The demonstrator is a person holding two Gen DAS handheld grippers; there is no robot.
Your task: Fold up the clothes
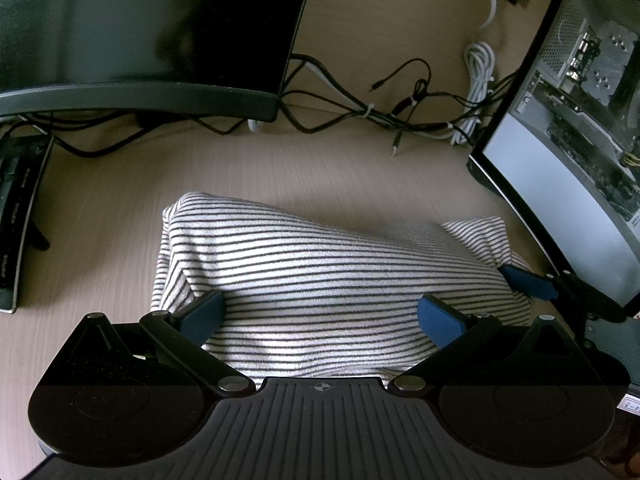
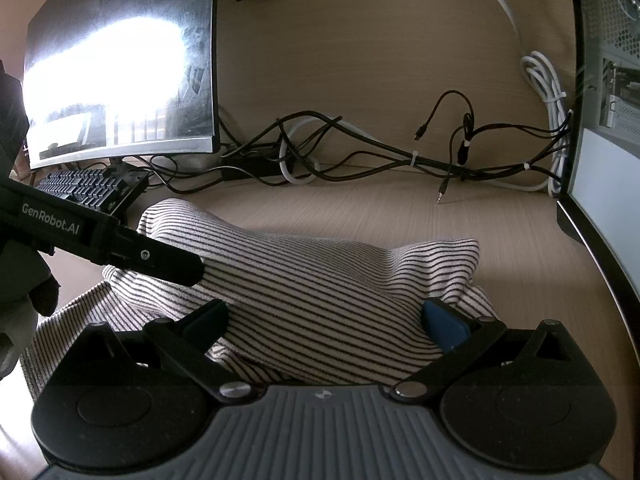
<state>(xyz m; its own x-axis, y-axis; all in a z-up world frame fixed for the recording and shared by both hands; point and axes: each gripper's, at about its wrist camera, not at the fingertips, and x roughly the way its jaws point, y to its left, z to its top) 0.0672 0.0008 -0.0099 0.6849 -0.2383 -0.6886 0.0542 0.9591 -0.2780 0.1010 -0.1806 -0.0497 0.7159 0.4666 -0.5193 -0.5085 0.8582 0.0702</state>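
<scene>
A white garment with thin black stripes (image 1: 304, 268) lies bunched in a folded heap on the wooden desk, also seen in the right wrist view (image 2: 320, 292). My left gripper (image 1: 320, 318) is open, its blue pads spread wide over the near part of the cloth. My right gripper (image 2: 324, 320) is open too, its pads straddling the near edge of the heap. The right gripper's blue finger (image 1: 528, 282) shows at the cloth's right end in the left wrist view. The left gripper's black arm (image 2: 120, 244) reaches over the cloth's left side in the right wrist view.
A dark monitor (image 1: 140, 32) stands at the back left, with a keyboard (image 2: 84, 188) under it. A computer case with a glass side (image 1: 576, 128) stands at the right. A tangle of black and white cables (image 1: 400, 108) runs along the back of the desk (image 1: 300, 168).
</scene>
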